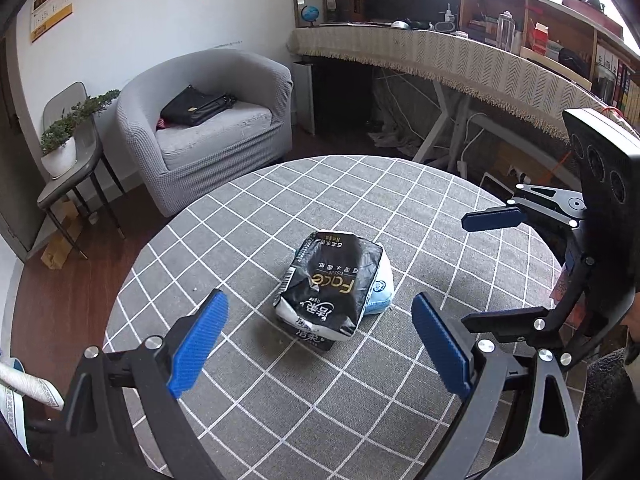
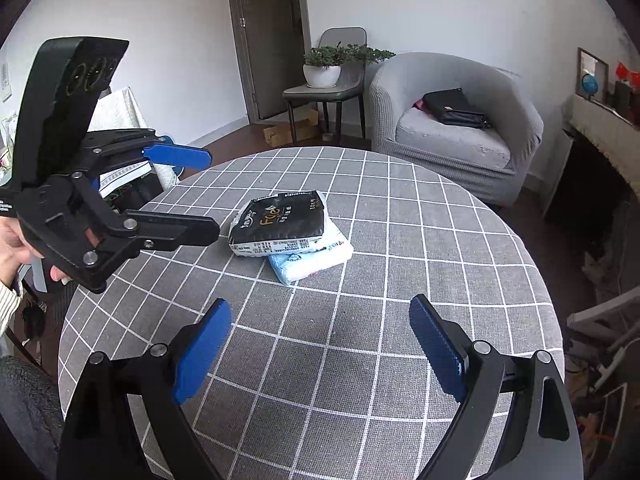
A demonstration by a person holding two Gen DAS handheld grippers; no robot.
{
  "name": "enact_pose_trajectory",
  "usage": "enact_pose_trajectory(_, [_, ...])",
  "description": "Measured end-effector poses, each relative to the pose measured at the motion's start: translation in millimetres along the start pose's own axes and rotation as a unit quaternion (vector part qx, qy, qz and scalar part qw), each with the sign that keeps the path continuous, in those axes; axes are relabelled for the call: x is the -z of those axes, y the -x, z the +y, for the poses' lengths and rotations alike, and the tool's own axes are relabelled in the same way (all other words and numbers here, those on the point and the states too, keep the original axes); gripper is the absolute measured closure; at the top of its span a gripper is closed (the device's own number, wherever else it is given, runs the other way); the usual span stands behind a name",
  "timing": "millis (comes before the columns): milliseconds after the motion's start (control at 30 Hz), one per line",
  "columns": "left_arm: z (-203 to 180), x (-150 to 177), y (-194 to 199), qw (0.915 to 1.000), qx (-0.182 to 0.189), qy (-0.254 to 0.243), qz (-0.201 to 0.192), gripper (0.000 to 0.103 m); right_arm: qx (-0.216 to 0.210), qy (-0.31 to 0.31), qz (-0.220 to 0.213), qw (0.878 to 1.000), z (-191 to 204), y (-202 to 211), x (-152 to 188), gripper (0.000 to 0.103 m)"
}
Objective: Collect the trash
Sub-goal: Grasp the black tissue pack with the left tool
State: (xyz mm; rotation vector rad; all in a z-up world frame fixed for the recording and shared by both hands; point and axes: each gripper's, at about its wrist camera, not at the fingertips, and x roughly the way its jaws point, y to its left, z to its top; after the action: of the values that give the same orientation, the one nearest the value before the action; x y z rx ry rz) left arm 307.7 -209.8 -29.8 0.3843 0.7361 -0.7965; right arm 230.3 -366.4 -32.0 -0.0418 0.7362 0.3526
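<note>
Round checked table (image 2: 440,240) — black pack (image 2: 276,222) stacked on blue pack (image 2: 312,260) at centre. Right gripper (image 2: 320,344) spread wide and empty; left gripper (image 2: 200,196) alongside, also parted.

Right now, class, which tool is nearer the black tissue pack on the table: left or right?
Left. The left tool hangs open just short of the black tissue pack, which lies straight ahead between its fingers. The right tool stands open farther back, with bare tablecloth between.
</note>
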Motion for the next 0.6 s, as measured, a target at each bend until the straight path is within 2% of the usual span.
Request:
enact_pose_trajectory(200, [0.7,-8.9,-28.8,0.9996,0.016,-0.013,0.02,0.008,-0.008,-0.017,0.0,1.0,-9.4,2.2,1.1,0.012])
enact_pose_trajectory(333, [3.5,-9.3,-41.2,0.999,0.032,-0.005,0.031,0.009,-0.005,-0.012,0.0,1.0,-9.6,3.5,1.1,0.012])
enact_pose_trajectory(400, [5.6,-9.3,-44.9,0.9986,0.042,0.0,0.033,0.013,-0.004,-0.011,0.002,1.0,-9.3,3.6,1.1,0.012])
enact_pose_trajectory(500, [9.1,-7.1,-54.2,0.9972,0.052,0.011,0.051,0.025,-0.005,-0.01,0.006,1.0,-7.2,3.7,1.4,0.012])
enact_pose_trajectory(533, [9.6,-6.0,-56.5,0.9967,0.058,0.014,0.055,0.034,-0.005,-0.009,0.008,1.0,-7.3,2.8,1.7,0.012])
enact_pose_trajectory(600, [9.3,-4.5,-55.6,0.9968,0.059,0.018,0.05,0.038,-0.003,-0.004,0.013,1.0,-6.1,-0.7,-0.9,0.012])
